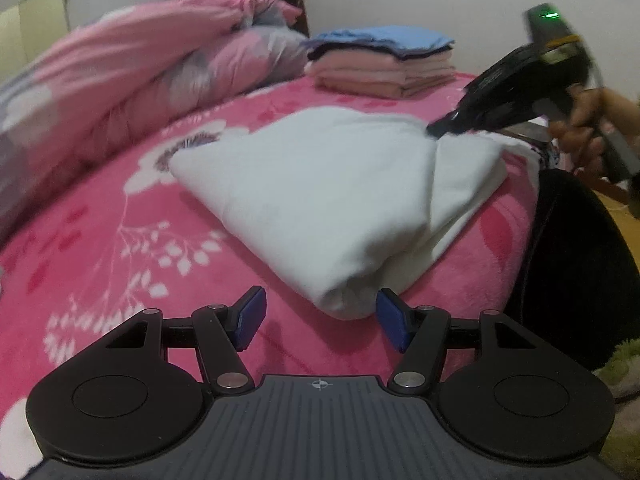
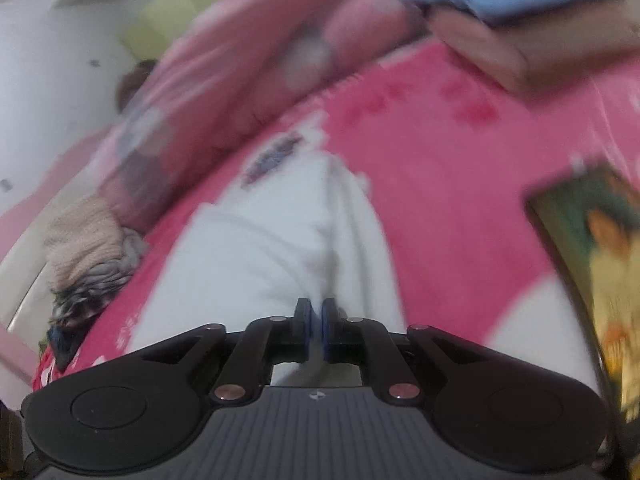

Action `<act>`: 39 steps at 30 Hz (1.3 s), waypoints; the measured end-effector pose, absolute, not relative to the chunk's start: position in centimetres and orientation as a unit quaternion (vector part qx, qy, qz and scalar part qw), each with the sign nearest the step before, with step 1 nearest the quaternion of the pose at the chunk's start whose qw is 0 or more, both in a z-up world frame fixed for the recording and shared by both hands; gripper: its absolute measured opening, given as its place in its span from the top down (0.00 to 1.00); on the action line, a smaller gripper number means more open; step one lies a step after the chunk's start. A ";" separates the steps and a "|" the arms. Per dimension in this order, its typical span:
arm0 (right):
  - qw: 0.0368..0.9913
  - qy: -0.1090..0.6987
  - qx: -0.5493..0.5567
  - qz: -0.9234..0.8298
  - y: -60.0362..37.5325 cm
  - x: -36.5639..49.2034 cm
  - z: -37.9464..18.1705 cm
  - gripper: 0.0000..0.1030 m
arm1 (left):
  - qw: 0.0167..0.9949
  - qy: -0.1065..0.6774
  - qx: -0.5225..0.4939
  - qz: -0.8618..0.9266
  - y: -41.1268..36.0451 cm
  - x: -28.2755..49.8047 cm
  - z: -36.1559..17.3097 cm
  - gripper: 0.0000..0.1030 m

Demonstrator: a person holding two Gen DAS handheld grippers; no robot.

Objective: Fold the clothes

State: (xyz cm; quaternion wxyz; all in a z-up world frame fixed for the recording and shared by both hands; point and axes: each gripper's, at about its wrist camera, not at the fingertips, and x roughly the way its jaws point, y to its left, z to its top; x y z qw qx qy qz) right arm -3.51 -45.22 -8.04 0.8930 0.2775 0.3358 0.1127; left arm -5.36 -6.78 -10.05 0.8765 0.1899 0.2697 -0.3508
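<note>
Garment (image 1: 320,200) corner pinched in right jaws

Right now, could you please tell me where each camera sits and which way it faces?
Left wrist: on the left gripper, open, facing along the pink floral blanket at the folded white garment; right gripper and its hand show.
Right wrist: on the right gripper, pinching that garment; blurred.
Shared: garment, blanket, stack of folded clothes.

A home bedroom is shown: a bed (image 1: 100,248) covered by a pink floral blanket, a bundled quilt (image 1: 132,72) at ten o'clock, stacked folded clothes (image 1: 380,64) at twelve.
</note>
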 end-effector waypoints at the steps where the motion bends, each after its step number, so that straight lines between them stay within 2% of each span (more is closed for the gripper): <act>1: 0.894 0.322 0.289 0.114 -45.7 -4.2 -7.8 0.92 | 0.876 0.277 0.183 -0.352 -6.6 -5.1 -10.1 0.40; 6: 0.908 0.282 0.293 0.097 -47.3 -8.1 -6.2 0.90 | 0.874 0.293 0.164 -0.351 -6.2 -4.5 -10.0 0.40; 8: 0.914 0.280 0.273 0.109 -46.7 -9.4 -5.7 0.85 | 0.874 0.292 0.166 -0.350 -6.2 -4.6 -10.0 0.40; 10: 0.923 0.279 0.234 0.122 -45.1 -10.5 -5.2 0.74 | 0.875 0.290 0.169 -0.349 -6.3 -4.8 -10.0 0.40; 13: 0.936 0.284 0.158 0.132 -42.4 -11.2 -5.0 0.62 | 0.874 0.289 0.174 -0.349 -6.3 -4.9 -10.1 0.40; 16: 0.943 0.293 0.089 0.129 -40.3 -11.2 -5.6 0.62 | 0.874 0.289 0.177 -0.348 -6.3 -5.0 -10.2 0.40; 20: 0.946 0.287 0.053 0.144 -38.9 -11.3 -6.1 0.70 | 0.875 0.290 0.173 -0.347 -6.2 -5.1 -10.3 0.40; 21: 0.946 0.287 0.048 0.141 -38.8 -11.4 -6.3 0.84 | 0.875 0.291 0.172 -0.347 -6.1 -5.1 -10.3 0.40; 22: 0.946 0.290 0.049 0.134 -38.9 -11.4 -6.5 0.94 | 0.875 0.291 0.171 -0.347 -6.1 -5.1 -10.3 0.40; 27: 0.936 0.299 0.155 0.098 -42.1 -11.5 -7.4 0.95 | 0.875 0.290 0.169 -0.350 -5.8 -5.2 -10.3 0.40; 30: 0.913 0.299 0.261 0.095 -44.8 -11.6 -7.5 0.92 | 0.876 0.285 0.167 -0.351 -5.6 -5.3 -10.3 0.40; 32: 0.896 0.298 0.313 0.105 -46.0 -11.5 -7.5 0.85 | 0.878 0.283 0.164 -0.350 -5.5 -5.3 -10.3 0.40; 34: 0.891 0.308 0.314 0.108 -45.9 -11.1 -7.3 0.64 | 0.880 0.278 0.161 -0.351 -5.4 -5.4 -10.3 0.40; 36: 0.892 0.323 0.297 0.108 -45.3 -10.6 -7.0 0.58 | 0.881 0.274 0.155 -0.352 -5.3 -5.4 -10.3 0.40; 39: 0.891 0.353 0.263 0.107 -44.0 -9.7 -7.0 0.57 | 0.882 0.271 0.147 -0.357 -5.2 -5.5 -10.5 0.40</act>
